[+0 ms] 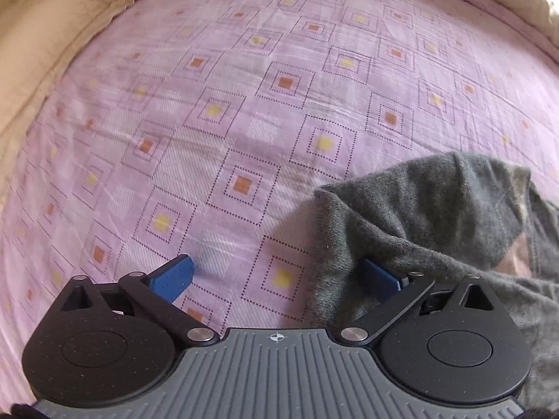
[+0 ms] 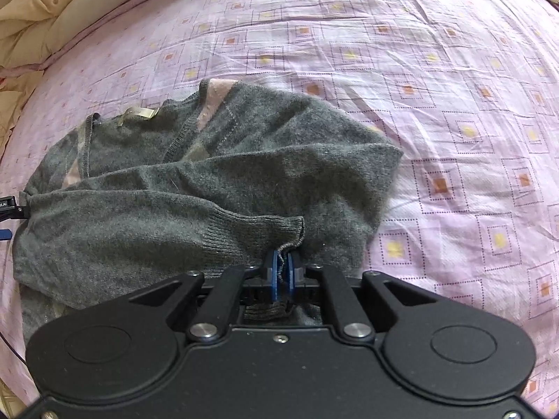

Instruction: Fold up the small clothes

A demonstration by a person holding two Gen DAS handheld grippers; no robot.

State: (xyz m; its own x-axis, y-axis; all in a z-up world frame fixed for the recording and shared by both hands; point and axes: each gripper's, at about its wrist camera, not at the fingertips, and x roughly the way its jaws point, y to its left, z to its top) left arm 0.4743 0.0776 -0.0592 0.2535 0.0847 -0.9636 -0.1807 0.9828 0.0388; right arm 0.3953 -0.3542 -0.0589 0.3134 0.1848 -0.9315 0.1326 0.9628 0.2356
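Observation:
A small grey knitted sweater [image 2: 209,181] with pink patches lies on the pink patterned bed sheet [image 2: 436,104], sleeves laid across its body. My right gripper [image 2: 283,272] is shut on the sweater's sleeve cuff, at the garment's near edge. In the left wrist view my left gripper [image 1: 276,276] is open, low over the sheet. Its right finger [image 1: 380,276] is tucked under the sweater's edge [image 1: 419,216], its left finger [image 1: 173,276] is over bare sheet. The left gripper's tip shows at the far left edge of the right wrist view [image 2: 7,209].
A beige quilt [image 1: 52,35] is bunched along the far left side of the bed, and also shows in the right wrist view [image 2: 42,0]. The pink sheet [image 1: 244,104] stretches ahead and to the right of the sweater.

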